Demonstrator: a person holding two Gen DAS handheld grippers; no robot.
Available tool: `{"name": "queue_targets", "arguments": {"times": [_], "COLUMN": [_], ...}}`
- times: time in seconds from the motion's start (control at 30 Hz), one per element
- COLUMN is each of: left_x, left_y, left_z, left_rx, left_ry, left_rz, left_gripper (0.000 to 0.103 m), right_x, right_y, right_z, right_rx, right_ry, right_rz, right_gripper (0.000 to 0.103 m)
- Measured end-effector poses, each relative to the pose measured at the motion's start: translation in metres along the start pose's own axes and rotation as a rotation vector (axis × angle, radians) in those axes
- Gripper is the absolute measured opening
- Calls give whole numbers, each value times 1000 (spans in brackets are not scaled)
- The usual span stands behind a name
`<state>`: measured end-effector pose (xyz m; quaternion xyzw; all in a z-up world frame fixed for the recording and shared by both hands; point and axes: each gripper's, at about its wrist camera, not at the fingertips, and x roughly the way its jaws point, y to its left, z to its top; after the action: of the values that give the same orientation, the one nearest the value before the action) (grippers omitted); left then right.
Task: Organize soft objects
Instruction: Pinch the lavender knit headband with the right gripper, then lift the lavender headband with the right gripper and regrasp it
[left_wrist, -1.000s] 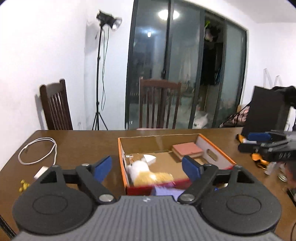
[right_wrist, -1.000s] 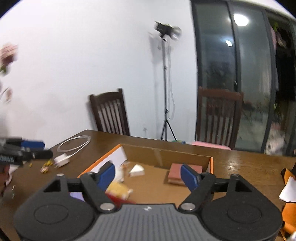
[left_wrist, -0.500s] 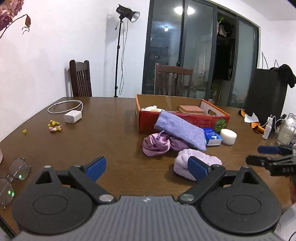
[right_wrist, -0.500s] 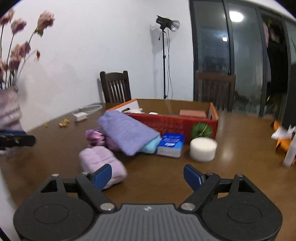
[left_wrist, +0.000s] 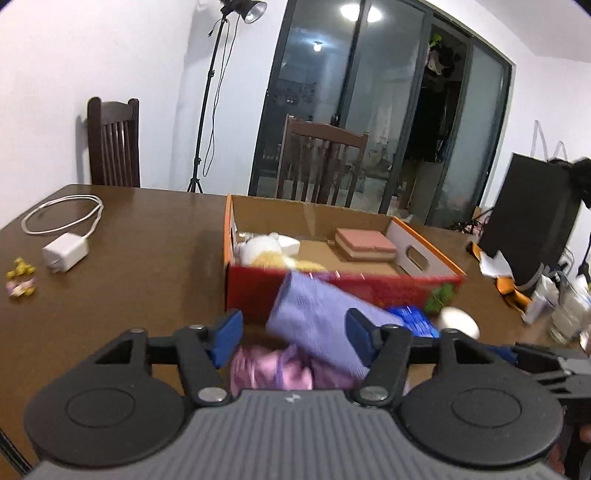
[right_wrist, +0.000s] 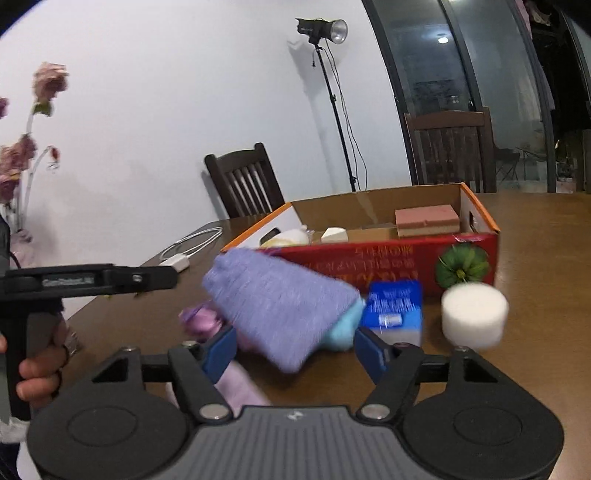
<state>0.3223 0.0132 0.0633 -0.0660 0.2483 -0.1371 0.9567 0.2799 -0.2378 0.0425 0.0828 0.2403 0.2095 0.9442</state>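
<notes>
A red and orange cardboard box (left_wrist: 424, 254) (right_wrist: 476, 212) stands on the brown table. It holds a pink sponge (left_wrist: 364, 240) (right_wrist: 426, 218) and a white and yellow plush (left_wrist: 266, 251) (right_wrist: 286, 238). A purple towel (left_wrist: 317, 321) (right_wrist: 280, 302) leans on the box front over a pink cloth (left_wrist: 273, 369) (right_wrist: 201, 319). A blue pack (right_wrist: 393, 306) and a white foam cylinder (right_wrist: 472, 314) lie beside it. My left gripper (left_wrist: 293, 336) is open above the towel and the pink cloth. My right gripper (right_wrist: 295, 349) is open near the towel.
A white charger and cable (left_wrist: 66, 251) and small yellow and pink bits (left_wrist: 20, 277) lie at the table's left. Chairs (left_wrist: 114, 144) stand behind the table. A black bag (left_wrist: 532, 229) and bottles (left_wrist: 569, 310) are on the right. Dried flowers (right_wrist: 22, 147) stand at the left.
Both grippers pulled back from above the box a second ago, then moved forward again toward the towel and pink cloth. Both stay open and empty.
</notes>
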Motion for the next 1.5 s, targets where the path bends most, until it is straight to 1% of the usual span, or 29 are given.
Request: {"name": "queue_targets", "arguments": {"times": [0.07,0.1,0.13,0.23,0.27,0.3,0.33,0.37,0.4,0.43,0.53,0.63,0.7,0.77,0.87,0.9,0.97,1.0,1.03,1.07,1.1,1.13,1.17,1.2,1.23,1.3,1.37,1.47,1.5], "left_x": [24,33,40,53,54,53,51,47,42,36,9,-26,-46,-60,-69,-70,-68,-68,-69,-74,-79,-83,-87,-90,-90,-84,-72,-58,-55], "left_y": [4,7,9,11,11,10,10,9,8,6,-10,-26,-39,-54,-76,-83,-90,-93,-94,-93,-91,-89,-86,-82,-82,-74,-67,-62,-63], "left_z": [7,9,10,7,6,6,7,8,10,12,14,6,-8,-24,-54,-65,-85,-94,-100,-104,-107,-107,-107,-109,-109,-110,-113,-120,-123], "left_rx": [-39,-64,-93,-125,-128,-129,-136,-143,-158,-170,-179,-217,-242,-225,-182,-162,-126,-107,-88,-76,-74,-81,-96,-106,-114,-142,-196,-245,-247], "left_ry": [33,49,63,94,93,95,98,99,97,91,62,35,34,51,121,140,171,182,188,185,166,144,116,98,82,84,136,173,181], "left_rz": [-6,-25,-43,-104,-117,-124,-139,-162,-195,-227,-287,-374,-429,-451,-422,-399,-314,-270,-256,-250,-248,-240,-209,-180,-148,-107,-96,-159,-177], "left_gripper": [68,61,43,25,22,18,13,11,7,6,5,5,5,5,5,6,8,14,23,30,49,68,72,78,81,81,79,75,68], "right_x": [21,32,41,63,69,74,77,77,75,72,48,6,-28,-61,-90,-96,-106,-109,-111,-112,-113,-114,-116,-118,-116,-109,-104,-92,-87], "right_y": [-3,-3,-3,-5,-7,-8,-9,-8,-8,-9,-14,-12,-14,-14,-18,-19,-24,-28,-30,-31,-31,-31,-31,-32,-32,-31,-28,-23,-22], "right_z": [11,16,18,20,20,19,18,17,17,18,21,21,17,7,-17,-24,-44,-51,-56,-61,-63,-64,-65,-66,-67,-68,-71,-76,-78], "right_rx": [25,30,34,64,79,95,100,96,89,92,123,99,83,43,15,17,29,43,51,49,46,50,64,75,81,64,38,2,-10], "right_ry": [14,32,43,68,77,86,87,80,70,59,30,-18,-28,-12,67,78,99,107,106,104,99,84,67,58,49,48,52,83,94], "right_rz": [-5,-16,-26,-41,-42,-39,-43,-48,-54,-46,20,31,41,35,-2,-10,-32,-53,-76,-103,-112,-107,-87,-71,-70,-95,-117,-142,-150], "right_gripper": [68,68,68,67,65,59,48,39,15,7,7,7,7,7,9,12,13,14,17,18,22,27,34,43,49,50,49,49,49]}}
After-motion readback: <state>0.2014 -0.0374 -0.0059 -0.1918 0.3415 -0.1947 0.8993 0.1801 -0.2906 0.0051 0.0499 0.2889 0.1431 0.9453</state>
